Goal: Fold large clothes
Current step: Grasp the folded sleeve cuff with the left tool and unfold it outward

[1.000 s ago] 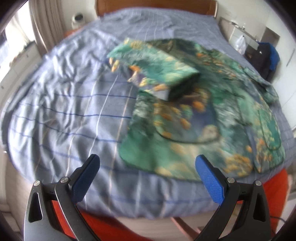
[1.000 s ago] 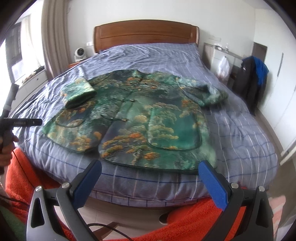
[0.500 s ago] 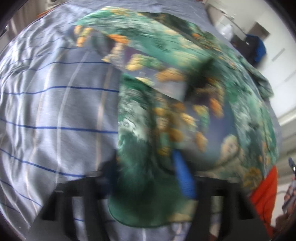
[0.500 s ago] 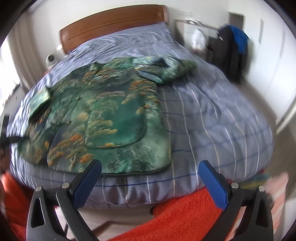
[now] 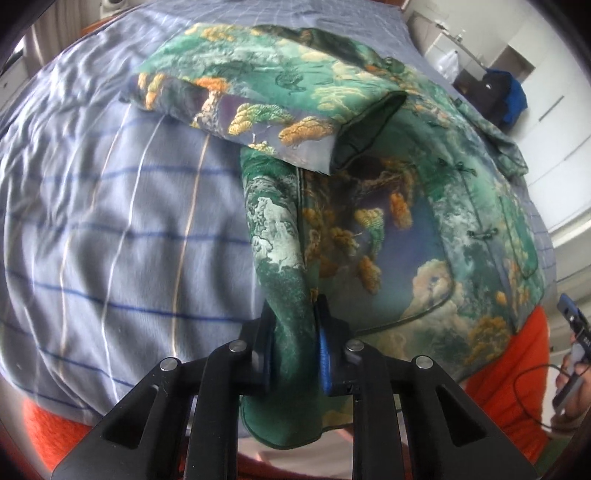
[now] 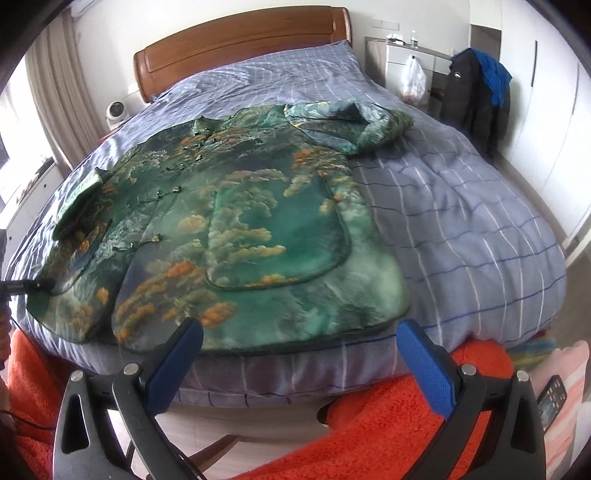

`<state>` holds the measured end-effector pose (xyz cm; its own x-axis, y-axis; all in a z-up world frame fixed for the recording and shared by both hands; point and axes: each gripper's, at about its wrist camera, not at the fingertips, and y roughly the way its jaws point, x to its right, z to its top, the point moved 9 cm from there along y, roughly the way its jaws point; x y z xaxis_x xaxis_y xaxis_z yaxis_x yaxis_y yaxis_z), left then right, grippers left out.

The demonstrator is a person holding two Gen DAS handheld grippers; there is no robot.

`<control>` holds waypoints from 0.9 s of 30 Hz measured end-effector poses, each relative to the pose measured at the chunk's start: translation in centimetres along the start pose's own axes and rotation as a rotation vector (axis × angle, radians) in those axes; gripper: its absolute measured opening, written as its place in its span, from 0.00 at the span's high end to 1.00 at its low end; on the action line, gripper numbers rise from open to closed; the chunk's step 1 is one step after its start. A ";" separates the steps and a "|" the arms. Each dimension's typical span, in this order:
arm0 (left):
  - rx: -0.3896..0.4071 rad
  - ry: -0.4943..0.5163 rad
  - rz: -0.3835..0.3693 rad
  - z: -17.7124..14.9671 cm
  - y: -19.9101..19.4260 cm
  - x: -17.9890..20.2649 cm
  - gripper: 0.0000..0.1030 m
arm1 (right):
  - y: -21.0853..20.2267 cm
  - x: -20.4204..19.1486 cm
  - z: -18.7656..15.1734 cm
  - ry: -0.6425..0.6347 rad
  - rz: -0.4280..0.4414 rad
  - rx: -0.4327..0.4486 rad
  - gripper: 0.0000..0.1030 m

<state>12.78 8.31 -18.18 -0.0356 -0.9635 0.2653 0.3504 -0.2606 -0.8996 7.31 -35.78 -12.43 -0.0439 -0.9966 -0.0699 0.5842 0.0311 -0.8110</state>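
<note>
Now jacket (image 5: 369,192) hem corner betw. pads of left claw (image 5: 293,347), pinched.

Green-orange landscape-print jacket (image 6: 240,229); blue striped bedspread (image 6: 461,221).

left tool (image 5: 293,345) just clamped, right tool (image 6: 301,356) wide

Bed (image 6: 461,221) with blue striped cover and wooden headboard (image 6: 240,48). White walls (image 6: 258,14). Curtain (image 6: 55,92) at left. Orange rug (image 6: 388,424) on floor. Dark jacket (image 6: 476,99) hangs beside white cabinet (image 6: 399,55).
</note>
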 end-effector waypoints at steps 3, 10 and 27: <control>-0.008 -0.063 -0.007 0.2 1.0 -0.4 0.76 | 0.5 -0.8 0.1 -0.032 0.020 0.001 0.00; 0.059 -0.026 0.087 -0.3 0.2 -0.3 0.49 | 2.6 5.0 4.1 -0.054 -0.027 0.044 0.00; 0.282 0.316 0.416 4.6 -7.5 2.4 0.05 | 6.0 5.4 0.7 0.053 -0.018 -0.079 0.02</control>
<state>14.41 8.20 -9.17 -0.1035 -0.9639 -0.2453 0.6287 0.1278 -0.7671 11.18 -41.00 -17.23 -0.0981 -0.9916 -0.0839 0.5169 0.0213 -0.8558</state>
